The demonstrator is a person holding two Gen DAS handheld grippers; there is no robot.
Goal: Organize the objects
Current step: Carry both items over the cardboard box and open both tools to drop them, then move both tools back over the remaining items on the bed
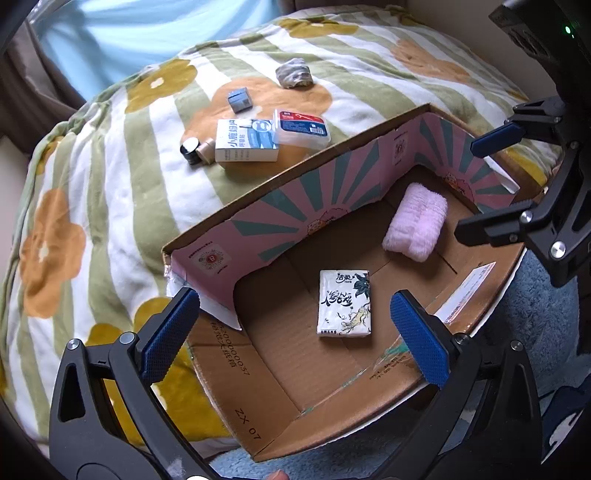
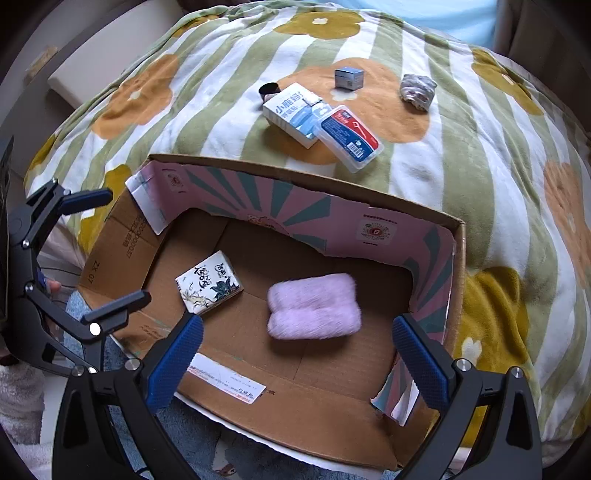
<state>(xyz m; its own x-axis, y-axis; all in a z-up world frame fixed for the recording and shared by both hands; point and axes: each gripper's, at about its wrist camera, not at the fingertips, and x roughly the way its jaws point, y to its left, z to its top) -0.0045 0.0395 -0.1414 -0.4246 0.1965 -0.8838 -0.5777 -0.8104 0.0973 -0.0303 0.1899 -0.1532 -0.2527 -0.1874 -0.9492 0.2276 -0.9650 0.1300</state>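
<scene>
Towel point(image 2: 314, 306) and tissues point(image 2: 208, 282) in box point(image 2: 458, 258)

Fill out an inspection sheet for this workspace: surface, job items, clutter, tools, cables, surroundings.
Surface: flower-patterned blanket, soft and uneven.
Job's things: open cardboard box holding a tissue pack and a folded pink towel, apart from each other. Still out on the blanket: white carton with a clear case leaning on it, small grey-blue box, dark jar, grey crumpled bundle.
Clutter: nothing seen.
Grippers: left tool open, empty, above the tissue pack; right tool open, empty, above the towel.
Cables: nothing seen.
Surroundings: light blue curtain; blue rug beside the box.
</scene>
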